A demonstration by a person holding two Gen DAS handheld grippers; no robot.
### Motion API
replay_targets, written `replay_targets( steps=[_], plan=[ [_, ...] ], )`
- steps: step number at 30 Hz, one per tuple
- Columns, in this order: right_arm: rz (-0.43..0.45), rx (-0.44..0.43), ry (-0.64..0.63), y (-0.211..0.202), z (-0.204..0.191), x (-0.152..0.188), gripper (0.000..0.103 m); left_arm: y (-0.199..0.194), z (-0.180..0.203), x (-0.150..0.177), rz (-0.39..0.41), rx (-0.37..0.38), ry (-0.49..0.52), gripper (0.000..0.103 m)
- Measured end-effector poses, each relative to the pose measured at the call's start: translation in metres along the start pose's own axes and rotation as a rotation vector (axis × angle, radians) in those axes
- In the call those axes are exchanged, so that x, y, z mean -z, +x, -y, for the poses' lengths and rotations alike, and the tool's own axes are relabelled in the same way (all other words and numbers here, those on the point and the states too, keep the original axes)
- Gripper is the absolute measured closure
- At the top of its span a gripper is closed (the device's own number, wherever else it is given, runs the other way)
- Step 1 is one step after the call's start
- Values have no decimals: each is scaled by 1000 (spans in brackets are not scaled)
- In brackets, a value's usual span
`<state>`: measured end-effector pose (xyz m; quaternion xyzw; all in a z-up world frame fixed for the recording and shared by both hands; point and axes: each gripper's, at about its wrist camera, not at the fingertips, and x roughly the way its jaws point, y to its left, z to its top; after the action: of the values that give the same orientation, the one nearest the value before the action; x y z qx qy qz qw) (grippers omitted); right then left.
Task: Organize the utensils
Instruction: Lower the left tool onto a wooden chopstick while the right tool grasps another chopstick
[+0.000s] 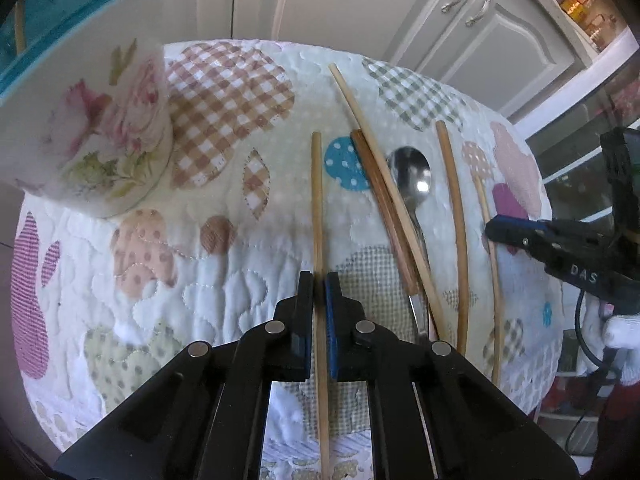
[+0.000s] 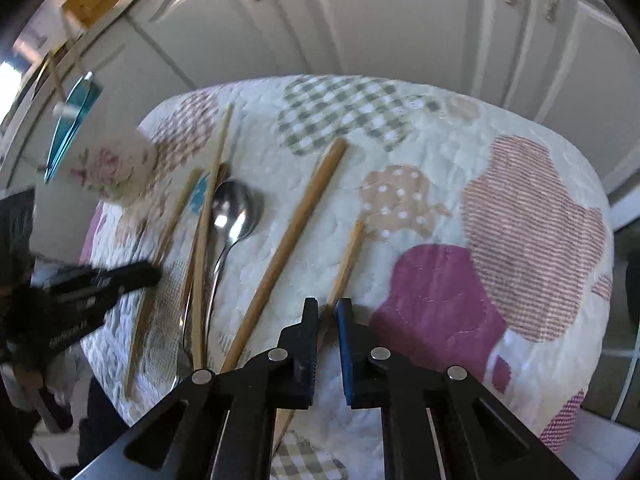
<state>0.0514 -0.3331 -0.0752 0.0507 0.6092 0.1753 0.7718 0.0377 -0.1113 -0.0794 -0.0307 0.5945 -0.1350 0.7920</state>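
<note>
Several bamboo chopsticks and a metal spoon (image 1: pixel 412 178) lie on a quilted patchwork cloth (image 1: pixel 224 264). My left gripper (image 1: pixel 319 284) is shut on one light chopstick (image 1: pixel 317 200) that points away from me. My right gripper (image 2: pixel 327 308) stands with its jaws narrowly apart around the near end of a thin chopstick (image 2: pixel 350 256); it also shows at the right edge of the left wrist view (image 1: pixel 496 230). A dark brown chopstick (image 1: pixel 380 204) and a long light one (image 1: pixel 372 144) lie crossed beside the spoon, which also shows in the right wrist view (image 2: pixel 232 212).
A floral cup (image 1: pixel 92 132) stands on the cloth at far left. A thick chopstick (image 2: pixel 296 236) lies between the spoon and my right gripper. White cabinet doors (image 1: pixel 360 4) rise behind the table. The cloth's edge drops off close on the right.
</note>
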Motion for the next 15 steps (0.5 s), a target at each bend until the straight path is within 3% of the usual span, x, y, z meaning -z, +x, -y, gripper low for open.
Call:
replay_targets(
  steps=[5, 11, 12, 13, 15],
  plan=[
    [7, 51, -21, 9, -6, -9, 93, 1, 5, -18, 29, -55, 26, 89],
    [32, -3, 19, 11, -1, -16, 96, 25, 17, -41, 23, -111, 40, 88],
    [30, -18, 22, 10, 0, -17, 96, 26, 17, -42, 19, -104, 32, 89],
    [29, -31, 24, 8, 0, -17, 96, 25, 15, -43, 13, -89, 22, 99],
    [46, -52, 26, -2, 0, -16, 96, 18, 13, -41, 23, -53, 24, 99]
  ],
)
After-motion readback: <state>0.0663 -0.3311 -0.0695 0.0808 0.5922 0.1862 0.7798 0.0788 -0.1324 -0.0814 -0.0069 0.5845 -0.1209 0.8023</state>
